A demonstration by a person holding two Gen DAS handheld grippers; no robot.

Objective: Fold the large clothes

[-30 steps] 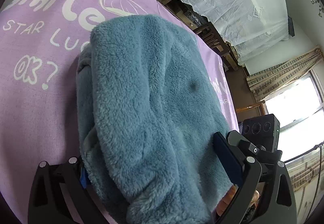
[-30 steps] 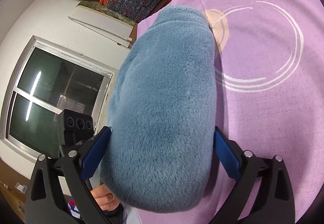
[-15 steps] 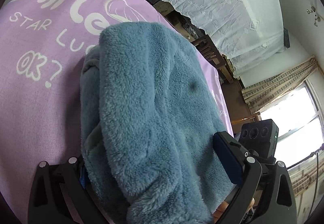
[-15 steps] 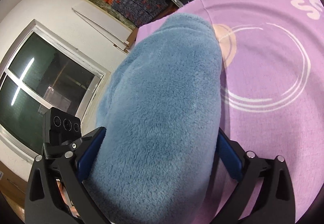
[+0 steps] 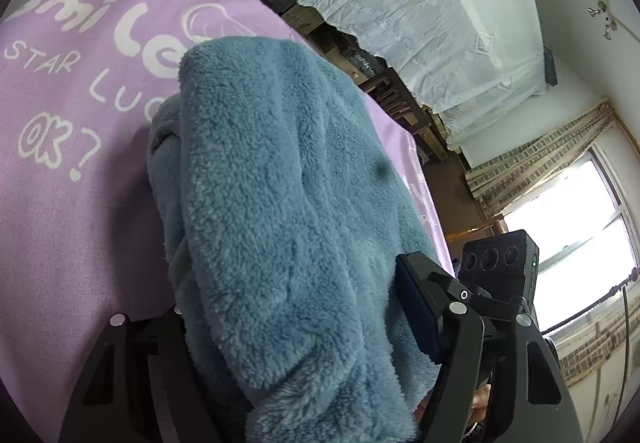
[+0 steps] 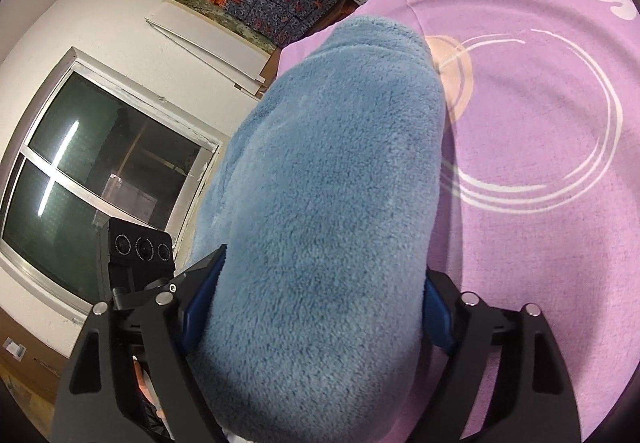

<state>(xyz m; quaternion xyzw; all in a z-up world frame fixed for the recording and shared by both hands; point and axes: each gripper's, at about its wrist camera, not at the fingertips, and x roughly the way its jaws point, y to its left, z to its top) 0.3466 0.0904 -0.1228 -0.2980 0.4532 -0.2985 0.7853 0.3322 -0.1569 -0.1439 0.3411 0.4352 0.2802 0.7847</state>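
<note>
We pinch the blue fleece garment (image 5: pixel 280 203) in both the left gripper (image 5: pixel 296 327) and the right gripper (image 6: pixel 316 307), its long axis running straight forward from each over the purple sheet (image 6: pixel 540 203).

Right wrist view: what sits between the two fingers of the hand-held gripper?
The blue fleece garment fills the gap of the right hand-held gripper, bulging between both blue pads and draping forward onto the purple sheet. Nothing else shows there.

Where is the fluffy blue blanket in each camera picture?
Left wrist: the blue blanket fills the middle, bunched between the left gripper fingers.
Right wrist: it fills the middle, between the right gripper fingers.
Shared landmark: the purple sheet underneath.
</note>
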